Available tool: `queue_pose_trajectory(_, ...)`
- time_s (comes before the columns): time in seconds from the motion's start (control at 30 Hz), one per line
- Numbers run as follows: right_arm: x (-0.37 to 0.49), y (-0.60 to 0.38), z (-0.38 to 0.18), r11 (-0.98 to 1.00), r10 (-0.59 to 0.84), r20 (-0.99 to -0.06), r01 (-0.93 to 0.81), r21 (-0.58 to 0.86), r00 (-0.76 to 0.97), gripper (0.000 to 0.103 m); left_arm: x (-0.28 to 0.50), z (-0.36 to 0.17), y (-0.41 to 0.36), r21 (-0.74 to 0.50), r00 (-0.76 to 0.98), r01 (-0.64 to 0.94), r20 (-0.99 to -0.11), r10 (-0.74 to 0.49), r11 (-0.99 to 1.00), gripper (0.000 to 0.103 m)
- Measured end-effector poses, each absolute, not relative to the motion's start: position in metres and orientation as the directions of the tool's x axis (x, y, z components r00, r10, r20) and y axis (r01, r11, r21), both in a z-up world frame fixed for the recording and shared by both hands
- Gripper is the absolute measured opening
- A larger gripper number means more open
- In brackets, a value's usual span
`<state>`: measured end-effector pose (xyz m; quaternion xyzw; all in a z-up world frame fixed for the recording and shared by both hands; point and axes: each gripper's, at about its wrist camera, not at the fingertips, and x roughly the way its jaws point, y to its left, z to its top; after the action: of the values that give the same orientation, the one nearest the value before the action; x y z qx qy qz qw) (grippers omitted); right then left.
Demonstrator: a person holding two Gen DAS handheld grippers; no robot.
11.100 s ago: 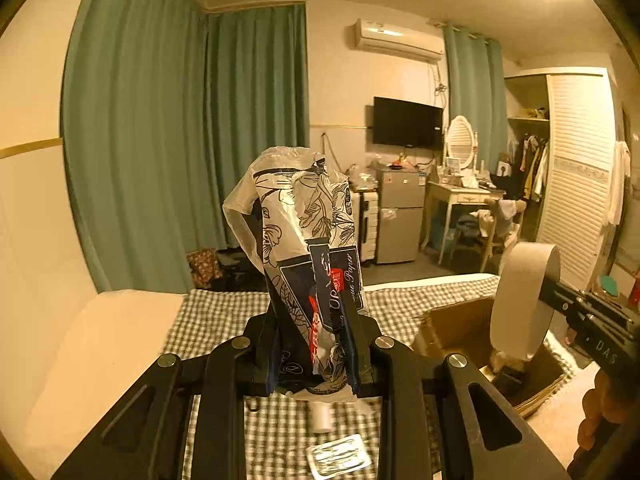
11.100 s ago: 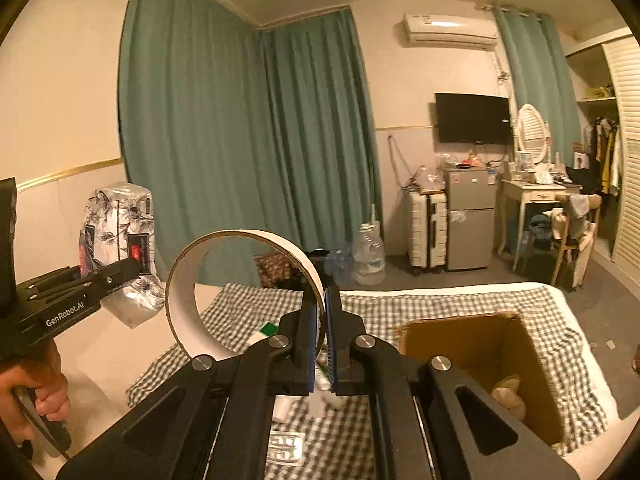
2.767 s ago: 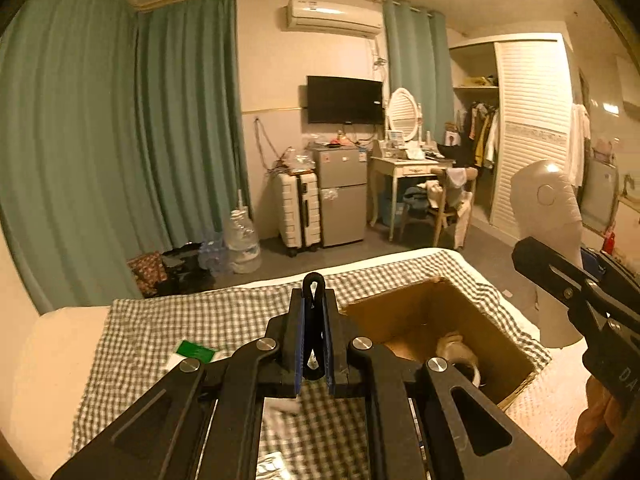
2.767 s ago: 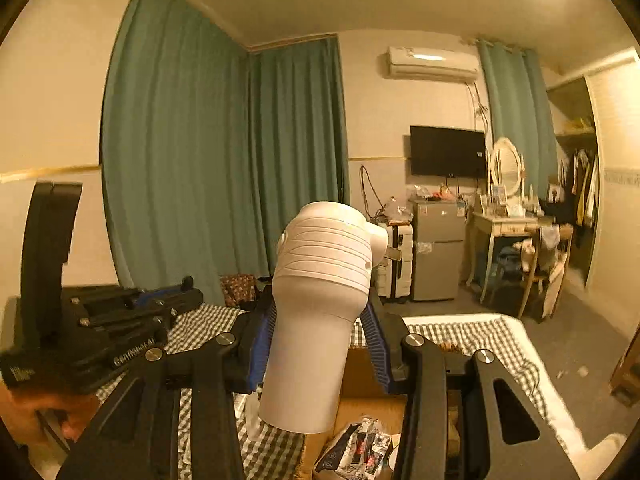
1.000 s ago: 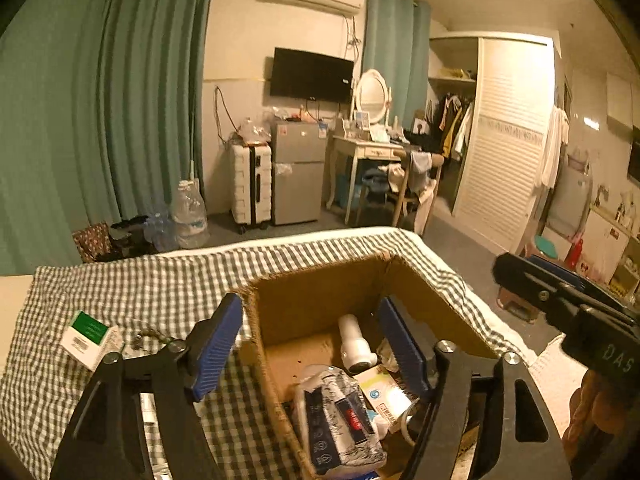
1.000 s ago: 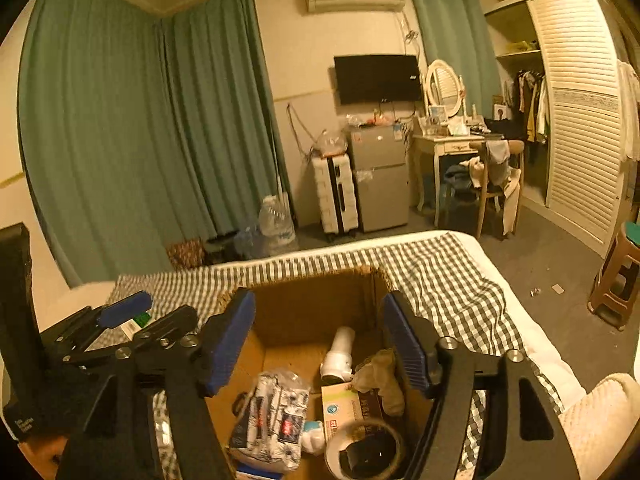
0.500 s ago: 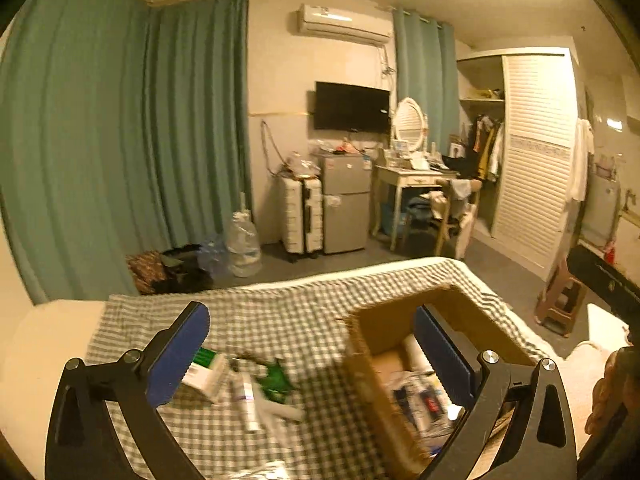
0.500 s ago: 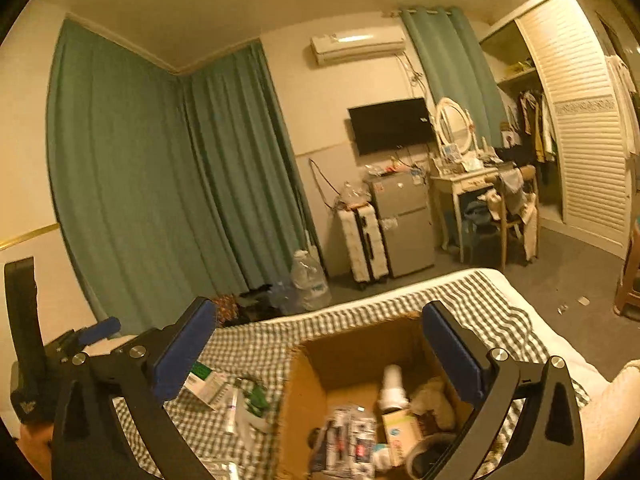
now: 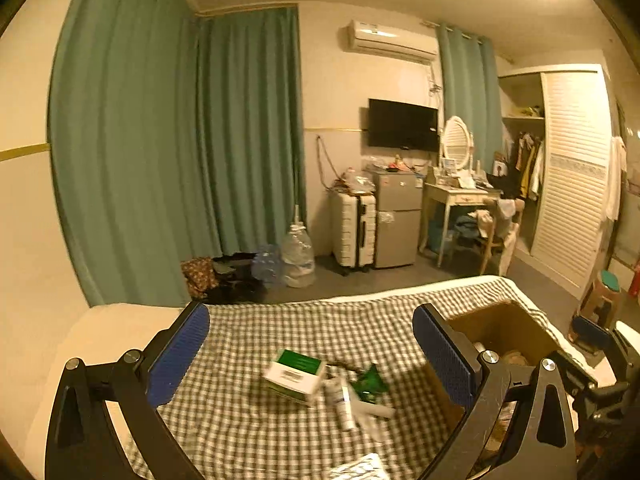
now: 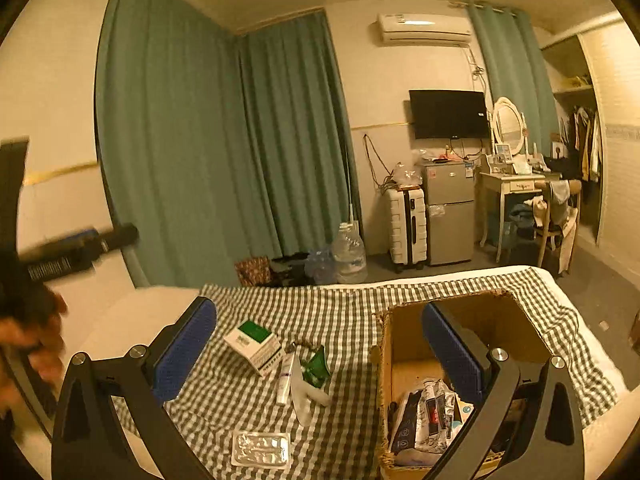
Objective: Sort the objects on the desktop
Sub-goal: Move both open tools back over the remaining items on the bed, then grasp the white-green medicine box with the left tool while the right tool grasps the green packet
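On the bed, both claws (image 9: 306,354) (image 10: 318,346) gape empty — grabbing the box (image 10: 253,339) could drag the tube (image 10: 285,378) along.

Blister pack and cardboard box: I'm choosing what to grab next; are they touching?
Apart. Right wrist view shows checked cloth between the blister pack and cardboard box.

Colours: mostly green, brown, blue-on-black under warm yellow light.
Cloth (image 10: 360,312) is dark/white check. Box (image 10: 400,344) plain brown cardboard. Carton (image 10: 253,340) white with green top. Packet (image 10: 315,366) green. Tube (image 10: 285,378) white. Blister pack (image 10: 261,449) silver. Both grippers' pads (image 9: 178,354) blue, frames black. Curtains (image 9: 160,160) teal.
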<state>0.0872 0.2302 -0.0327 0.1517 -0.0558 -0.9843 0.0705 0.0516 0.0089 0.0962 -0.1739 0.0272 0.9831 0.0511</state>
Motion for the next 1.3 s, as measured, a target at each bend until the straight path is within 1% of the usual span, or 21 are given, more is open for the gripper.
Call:
queue_pose_trajectory(0.1, 0.085, 0.215, -0.036, -0.987, -0.148, -0.295, 0.122, 0.105, -0.944, 0.103, 0.046, 0.096, -0.012, 0.036, -0.932, -0.116, -0.348, 0.096, -0.993, 0.103)
queue_pose_trajectory(0.23, 0.082, 0.206, -0.036, -0.989, -0.142, -0.297, 0.121, 0.086, -0.944, 0.103, 0.04, 0.084, -0.033, 0.075, -0.932, -0.133, -0.348, 0.099, -0.988, 0.103)
queue_pose_trajectory(0.33, 0.079, 0.201, -0.035, -0.989, -0.132, -0.3, 0.104, 0.109, -0.945, 0.103, 0.029, 0.067, -0.045, 0.068, -0.93, -0.138, -0.353, 0.105, -0.988, 0.103)
queue_pose_trajectory(0.47, 0.068, 0.195, -0.035, -0.98, -0.163, -0.287, 0.121, 0.16, -0.944, 0.103, 0.01, 0.042, -0.056, 0.034, -0.919, -0.153, -0.374, 0.13, -0.988, 0.103)
queue_pose_trajectory(0.53, 0.059, 0.187, -0.037, -0.98, -0.161, -0.289, 0.118, 0.158, -0.944, 0.103, 0.0, 0.029, -0.058, 0.03, -0.912, -0.161, -0.387, 0.137, -0.986, 0.103)
queue_pose_trajectory(0.63, 0.043, 0.175, -0.047, -0.986, -0.116, -0.285, 0.077, 0.146, -0.951, 0.103, -0.016, 0.007, -0.056, 0.026, -0.895, -0.192, -0.414, 0.164, -0.981, 0.103)
queue_pose_trajectory(0.7, 0.031, 0.171, -0.056, -0.983, -0.135, -0.282, 0.093, 0.159, -0.95, 0.103, -0.025, -0.008, -0.053, 0.038, -0.885, -0.215, -0.43, 0.179, -0.976, 0.103)
queue_pose_trajectory(0.77, 0.017, 0.167, -0.067, -0.982, -0.148, -0.301, 0.104, 0.158, -0.942, 0.103, -0.033, -0.021, -0.049, 0.043, -0.872, -0.238, -0.451, 0.193, -0.97, 0.103)
queue_pose_trajectory(0.87, -0.006, 0.157, -0.088, -0.984, -0.167, -0.352, 0.137, 0.11, -0.921, 0.103, -0.049, -0.041, -0.043, 0.041, -0.849, -0.282, -0.475, 0.229, -0.959, 0.103)
queue_pose_trajectory(0.97, -0.03, 0.15, -0.115, -0.984, -0.177, -0.437, 0.165, 0.067, -0.882, 0.103, -0.065, -0.06, -0.035, 0.02, -0.81, -0.348, -0.51, 0.289, -0.937, 0.103)
queue_pose_trajectory(1.03, -0.044, 0.15, -0.131, -0.982, -0.184, -0.487, 0.176, 0.062, -0.854, 0.103, -0.075, -0.074, -0.027, 0.047, -0.796, -0.368, -0.532, 0.288, -0.929, 0.103)
queue_pose_trajectory(1.13, -0.062, 0.152, -0.154, -0.985, -0.166, -0.526, 0.17, 0.04, -0.834, 0.103, -0.092, -0.098, -0.018, 0.088, -0.779, -0.382, -0.567, 0.269, -0.92, 0.103)
queue_pose_trajectory(1.3, -0.093, 0.158, -0.181, -0.987, -0.159, -0.579, 0.149, 0.064, -0.8, 0.103, -0.12, -0.126, -0.012, 0.07, -0.749, -0.394, -0.602, 0.276, -0.917, 0.103)
